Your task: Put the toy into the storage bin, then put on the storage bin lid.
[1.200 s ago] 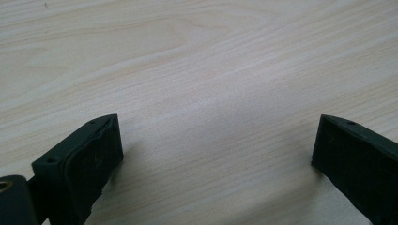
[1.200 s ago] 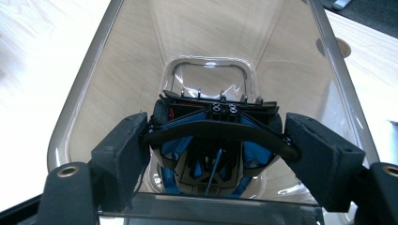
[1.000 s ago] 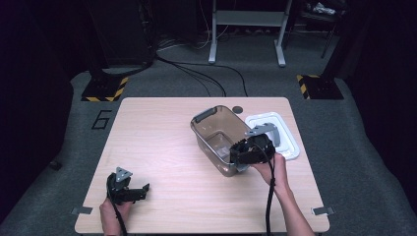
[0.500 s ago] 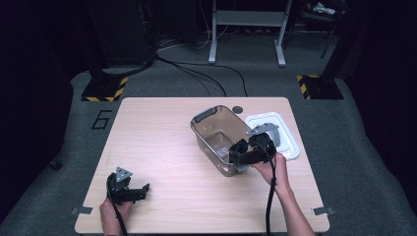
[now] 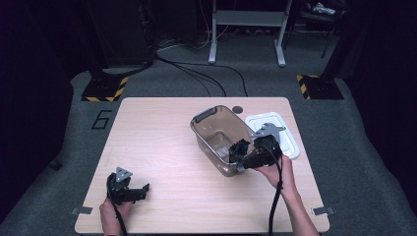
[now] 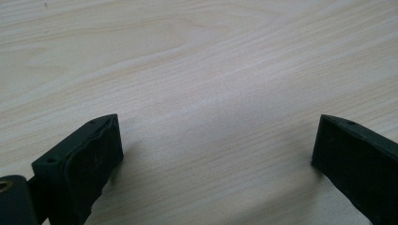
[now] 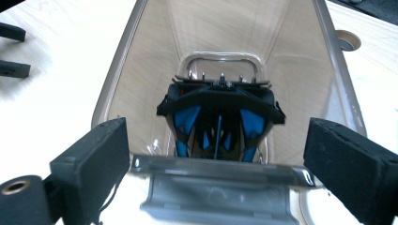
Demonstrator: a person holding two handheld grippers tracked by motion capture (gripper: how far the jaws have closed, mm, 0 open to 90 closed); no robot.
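A clear brownish plastic bin [image 5: 216, 123] stands right of the table's middle. A black and blue folded object [image 5: 239, 147] lies on its floor near the front end, seen close up in the right gripper view [image 7: 220, 117]. My right gripper [image 5: 241, 158] hovers at the bin's near rim [image 7: 216, 171] and points into it. Its jaws have just been opening and now stand wide [image 7: 216, 145]. The rim lies between them, untouched by the pads. My left gripper [image 5: 140, 191] rests low at the table's front left, open over bare wood [image 6: 216, 140].
A white lid [image 5: 282, 135] lies flat just right of the bin, beside my right hand. A round hole [image 5: 238, 109] sits in the tabletop behind the bin. Cables and yellow-black striped floor blocks [image 5: 103, 88] lie beyond the table's far edge.
The right gripper has eased back a little toward the bin's near end, its jaws spread wider. The left gripper has not moved.
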